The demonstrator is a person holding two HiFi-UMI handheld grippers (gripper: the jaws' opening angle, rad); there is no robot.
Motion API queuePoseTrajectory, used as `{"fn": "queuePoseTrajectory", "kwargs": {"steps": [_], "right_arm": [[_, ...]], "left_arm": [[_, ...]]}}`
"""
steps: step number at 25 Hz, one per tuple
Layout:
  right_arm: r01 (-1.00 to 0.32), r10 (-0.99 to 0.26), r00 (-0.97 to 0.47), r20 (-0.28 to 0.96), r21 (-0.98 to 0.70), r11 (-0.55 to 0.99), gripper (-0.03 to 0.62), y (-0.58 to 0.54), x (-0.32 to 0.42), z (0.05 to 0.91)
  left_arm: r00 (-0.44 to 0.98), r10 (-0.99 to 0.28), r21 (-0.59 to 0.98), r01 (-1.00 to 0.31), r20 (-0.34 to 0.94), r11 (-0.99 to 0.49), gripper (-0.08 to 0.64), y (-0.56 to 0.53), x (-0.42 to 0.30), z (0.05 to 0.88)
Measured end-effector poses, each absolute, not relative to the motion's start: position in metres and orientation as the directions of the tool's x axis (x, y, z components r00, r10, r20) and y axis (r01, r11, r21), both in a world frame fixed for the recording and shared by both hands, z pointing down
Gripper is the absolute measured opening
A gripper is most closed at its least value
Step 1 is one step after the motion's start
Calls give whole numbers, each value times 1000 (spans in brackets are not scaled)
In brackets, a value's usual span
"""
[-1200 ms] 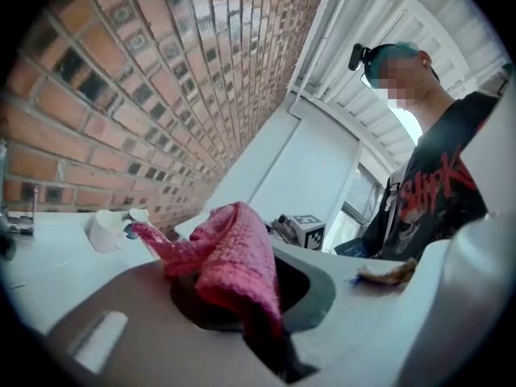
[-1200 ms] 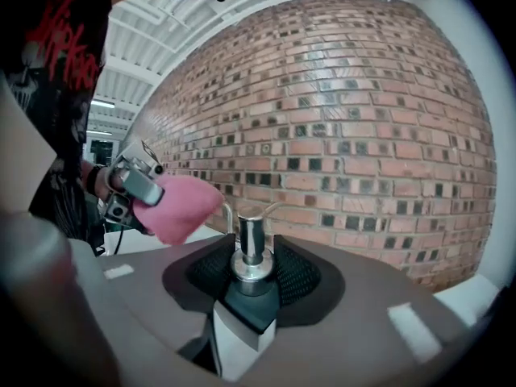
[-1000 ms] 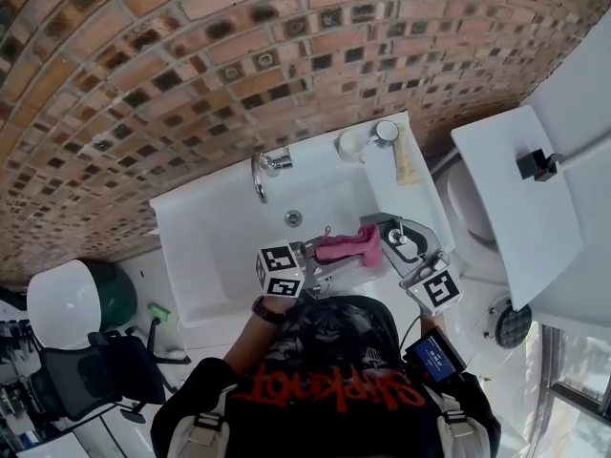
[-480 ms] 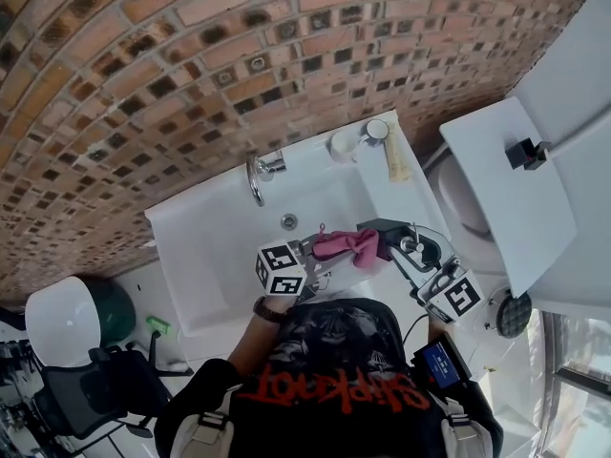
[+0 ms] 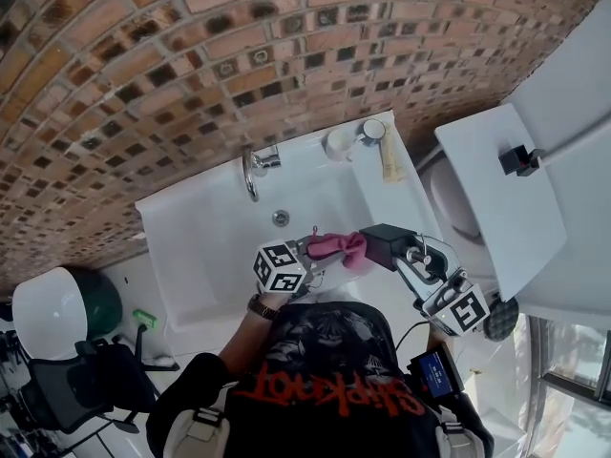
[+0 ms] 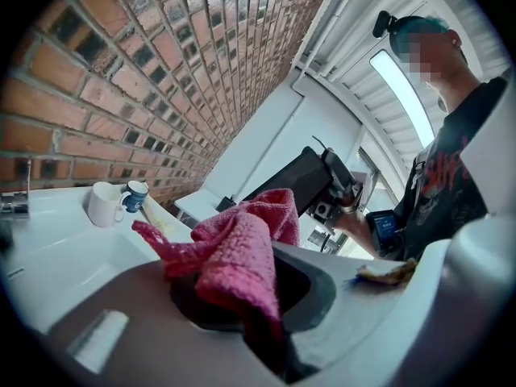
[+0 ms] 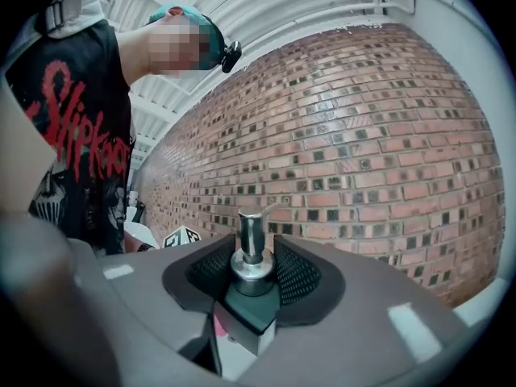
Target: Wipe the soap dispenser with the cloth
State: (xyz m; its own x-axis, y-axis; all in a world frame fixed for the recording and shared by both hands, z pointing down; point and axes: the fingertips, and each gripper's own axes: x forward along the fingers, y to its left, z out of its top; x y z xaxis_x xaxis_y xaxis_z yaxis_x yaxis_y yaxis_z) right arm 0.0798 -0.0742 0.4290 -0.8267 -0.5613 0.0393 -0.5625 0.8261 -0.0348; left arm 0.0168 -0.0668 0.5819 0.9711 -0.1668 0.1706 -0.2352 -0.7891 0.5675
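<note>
Head view puts both claws above the front rim of the white ceramic basin (image 5: pixel 205 232), their tips nearly meeting. The left gripper (image 5: pixel 320 252) is clenched on a bunched pink terry cloth (image 5: pixel 336 246); the left gripper view shows the fabric pinched between the jaws and spilling up over them. The right gripper (image 5: pixel 401 252) grasps the dark, square-bodied soap dispenser (image 5: pixel 382 241). In the right gripper view the jaws press on its upper part, with the silver pump stem (image 7: pixel 250 244) rising straight up between them and the body hanging below. What the coming move turns on is that the soap dispenser lies directly to the right of the cloth in the head view, roughly on the line the left claw points along. The cloth's free end appears to reach its near face, though contact cannot be confirmed. With the long axis upright in the grip, a wipe would probably run up and down that exposed face. The left hand would carry the cloth while the right steadies.
</note>
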Motion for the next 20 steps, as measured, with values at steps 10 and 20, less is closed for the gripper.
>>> {"fn": "queuePoseTrajectory", "kwargs": {"steps": [10,20], "right_arm": [[-536,-535,-839,98,10,844,150,-67,60,445],[-301,-353,-885,303,206,931,150,-37,12,475]], "left_arm": [[939,-274,488,-343,210,-803,49,-85,-34,551],[978,-165,228,-191,129,-955,49,-71,-12,455]]}}
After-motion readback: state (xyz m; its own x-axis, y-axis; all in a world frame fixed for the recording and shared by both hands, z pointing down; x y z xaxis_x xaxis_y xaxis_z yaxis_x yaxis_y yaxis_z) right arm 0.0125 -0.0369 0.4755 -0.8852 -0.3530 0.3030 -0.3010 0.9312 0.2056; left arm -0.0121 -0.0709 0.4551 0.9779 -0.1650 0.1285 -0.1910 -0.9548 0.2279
